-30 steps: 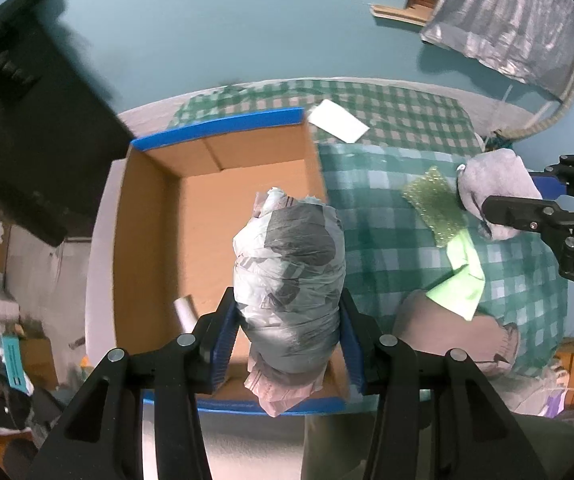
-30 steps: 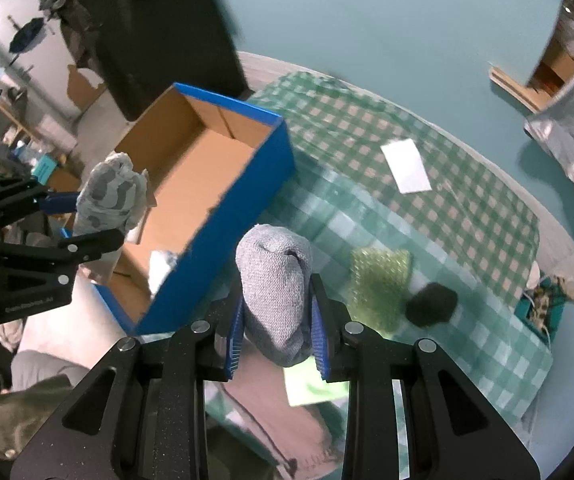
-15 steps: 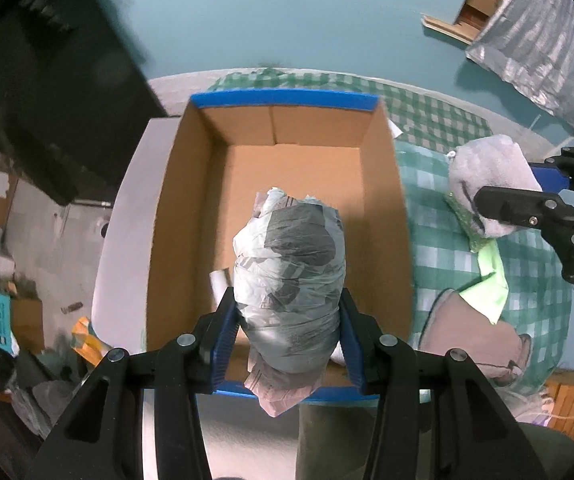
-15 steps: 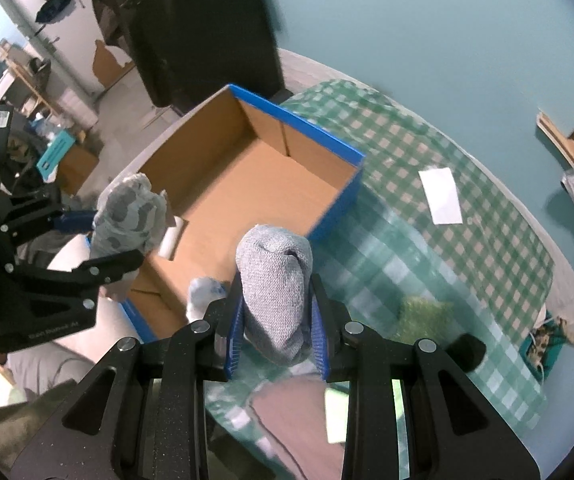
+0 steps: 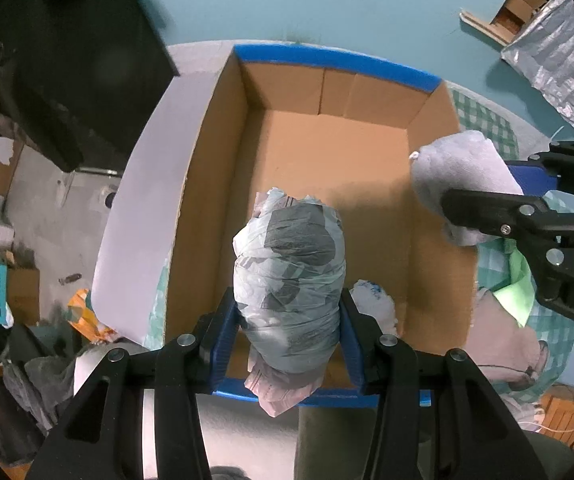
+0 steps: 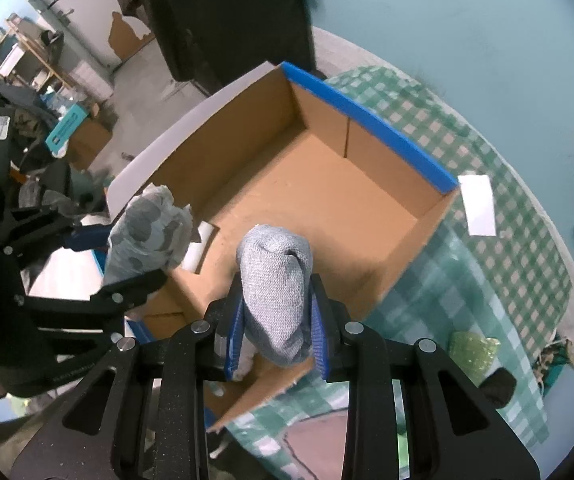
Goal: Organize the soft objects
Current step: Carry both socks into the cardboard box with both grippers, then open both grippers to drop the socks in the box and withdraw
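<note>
Both grippers hold soft bundles over the open cardboard box (image 5: 327, 168)

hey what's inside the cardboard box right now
A white wad and a pale roll lie near one wall of the cardboard box; most of its floor looks bare. The held bundles hide the rest.

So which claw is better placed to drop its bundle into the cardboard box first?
Left, probably. The left claw holds its plastic-wrapped bundle directly above the cardboard box floor. The right claw holds its grey sock roll nearer the box's edge.
</note>
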